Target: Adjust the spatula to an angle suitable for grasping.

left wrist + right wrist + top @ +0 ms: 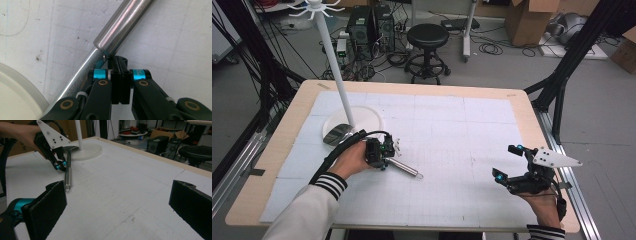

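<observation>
– On the table, left half: what to enter?

– One white stand, upright, thin pole on a round flat base, hooks at the top. Base resting on the white gridded mat toward the far left corner. One metal spatula, lying flat on the mat, blade end over the near edge of the stand's base, round handle pointing toward the middle of the table, small wire loop at the handle's tip.

– And at the spatula?

– Left gripper, held in the left hand, striped cuff at the wrist. Jaws pressed together, tips against the spatula just where the flat shank meets the round handle. Flat shank running past the left side of the jaws in the left gripper view, stamped lettering on it too small to read. Whether any metal sits between the jaws: cannot tell.

– Right half of the table?

– Right gripper, held in the right hand near the front right edge, over bare mat. Jaws spread wide, nothing between them. Grey three-cornered plate on top. Well apart from the spatula and from the left gripper, both seen farther off in the right gripper view.

– Beyond the table?

– One black round stool on the grey floor, past the far edge. One dark computer tower to its left, loose cables around it. Cardboard boxes at the far right.
</observation>
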Available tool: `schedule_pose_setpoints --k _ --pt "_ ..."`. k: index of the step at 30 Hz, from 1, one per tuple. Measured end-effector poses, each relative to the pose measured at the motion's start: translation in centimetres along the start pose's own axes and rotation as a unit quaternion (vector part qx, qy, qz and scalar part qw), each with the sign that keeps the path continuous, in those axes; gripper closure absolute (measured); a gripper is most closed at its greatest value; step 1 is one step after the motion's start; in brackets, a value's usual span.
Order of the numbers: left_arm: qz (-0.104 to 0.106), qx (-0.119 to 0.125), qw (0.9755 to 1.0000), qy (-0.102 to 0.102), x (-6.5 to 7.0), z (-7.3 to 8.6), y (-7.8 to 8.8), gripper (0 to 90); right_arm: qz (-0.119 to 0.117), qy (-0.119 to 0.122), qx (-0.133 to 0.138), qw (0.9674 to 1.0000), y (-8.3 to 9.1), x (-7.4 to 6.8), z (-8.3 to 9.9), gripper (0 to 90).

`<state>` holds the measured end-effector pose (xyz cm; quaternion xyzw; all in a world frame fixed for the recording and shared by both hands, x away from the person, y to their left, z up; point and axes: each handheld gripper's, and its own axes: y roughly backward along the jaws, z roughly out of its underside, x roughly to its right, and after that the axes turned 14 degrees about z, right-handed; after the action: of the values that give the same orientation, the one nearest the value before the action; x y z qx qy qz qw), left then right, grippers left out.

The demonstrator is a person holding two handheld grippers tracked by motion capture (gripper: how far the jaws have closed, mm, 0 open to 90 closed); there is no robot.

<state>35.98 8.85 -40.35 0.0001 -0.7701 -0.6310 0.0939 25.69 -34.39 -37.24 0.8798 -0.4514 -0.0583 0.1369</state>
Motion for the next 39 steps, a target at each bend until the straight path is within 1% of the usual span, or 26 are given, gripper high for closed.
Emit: schedule_pose_setpoints --k 7,8,12,15,16,17,18,20,21,22,23,24,25,26,27,28,29,30,31,32,34,35,36,37,38,39 --pt "0.001 0.018 0.9998 -0.001 0.2 0.4 1.0 90.0 0.003 0.0 0.0 1.0 0.2 0.1 0.1 0.3" --pt "-0.002 0.019 0.9998 -0.003 0.2 0.5 1.2 90.0 0.003 0.0 0.002 1.0 0.1 0.1 0.0 0.4" --pt "-0.009 0.033 0.9994 0.002 0.3 1.0 2.2 90.0 0.002 0.002 0.0 1.0 0.1 0.1 0.0 0.4" --pt "-0.013 0.042 0.999 0.007 0.4 1.5 3.3 90.0 0.003 0.003 0.001 1.0 0.1 0.1 0.0 0.4" --pt "-0.015 0.046 0.9987 0.013 0.5 1.7 3.7 90.0 0.003 0.002 0.0 1.0 0.1 0.1 0.0 0.4" --pt "-0.019 0.047 0.9987 0.01 0.4 1.8 4.0 90.0 0.003 0.003 0.0 1.0 0.1 0.1 0.0 0.4" --pt "-0.022 0.057 0.9981 0.013 0.4 2.0 4.5 90.0 0.003 0.003 0.0 1.0 0.1 0.0 0.0 0.3" --pt "-0.026 0.062 0.9976 0.018 0.3 2.1 5.2 90.0 0.001 0.004 0.0 1.0 0.1 0.0 0.0 0.4" --pt "-0.025 0.078 0.9962 0.029 0.4 2.2 5.4 90.0 0.001 0.004 0.0 1.0 0.1 0.0 0.0 0.3" --pt "-0.031 0.075 0.9964 0.025 0.3 2.2 5.8 90.0 0.001 0.003 0.0 1.0 0.1 0.0 0.0 0.4" --pt "-0.032 0.083 0.9956 0.028 0.3 2.3 6.1 90.0 0.001 0.003 0.0 1.0 0.0 0.0 -0.1 0.3" --pt "-0.036 0.076 0.9962 0.024 0.2 2.3 6.4 90.0 0.001 0.002 -0.001 1.0 0.0 -0.1 -0.1 0.3" --pt "-0.036 0.088 0.9949 0.034 0.2 2.4 6.4 90.0 0.001 0.002 -0.001 1.0 0.0 -0.1 -0.1 0.4" --pt "-0.042 0.078 0.9958 0.026 0.0 2.4 6.7 90.0 0.001 0.003 -0.001 1.0 0.0 -0.1 0.0 0.4" --pt "-0.042 0.078 0.9957 0.027 -0.1 2.5 6.8 90.0 0.001 0.003 -0.001 1.0 0.0 -0.1 0.0 0.3" --pt "-0.038 0.1 0.9933 0.043 0.0 2.5 6.6 90.0 0.001 0.004 -0.001 1.0 0.0 -0.1 0.0 0.4" --pt "-0.043 0.087 0.9947 0.034 -0.2 2.6 6.8 90.0 0.001 0.004 -0.002 1.0 0.0 0.0 0.0 0.4" --pt "-0.045 0.081 0.9952 0.034 -0.4 2.6 6.9 90.0 0.001 0.004 -0.002 1.0 0.0 0.0 0.0 0.4" --pt "-0.04 0.102 0.9927 0.05 -0.2 2.7 6.6 90.0 0.001 0.004 -0.001 1.0 0.0 0.0 0.0 0.3" --pt "-0.046 0.091 0.994 0.041 -0.4 2.7 6.8 90.0 0.001 0.003 -0.002 1.0 0.0 0.0 0.0 0.4" --pt "-0.046 0.091 0.9939 0.043 -0.6 2.8 6.9 90.0 0.001 0.004 -0.001 1.0 0.0 0.0 0.0 0.4" --pt "-0.044 0.115 0.9909 0.056 -0.5 2.7 6.7 90.0 0.0 0.004 -0.002 1.0 0.0 0.0 0.0 0.3" --pt "-0.044 0.106 0.9922 0.05 -0.6 2.8 6.9 90.0 0.0 0.003 -0.002 1.0 0.0 0.0 0.0 0.4" --pt "-0.045 0.119 0.9901 0.06 -0.6 2.8 6.9 90.0 0.0 0.003 -0.002 1.0 0.0 0.0 0.0 0.4" --pt "-0.048 0.111 0.991 0.057 -0.8 2.9 7.1 90.0 0.0 0.002 -0.002 1.0 0.0 0.0 0.0 0.4" --pt "-0.051 0.108 0.9912 0.055 -0.9 2.9 7.2 90.0 0.0 0.002 -0.002 1.0 0.0 0.0 0.0 0.4"
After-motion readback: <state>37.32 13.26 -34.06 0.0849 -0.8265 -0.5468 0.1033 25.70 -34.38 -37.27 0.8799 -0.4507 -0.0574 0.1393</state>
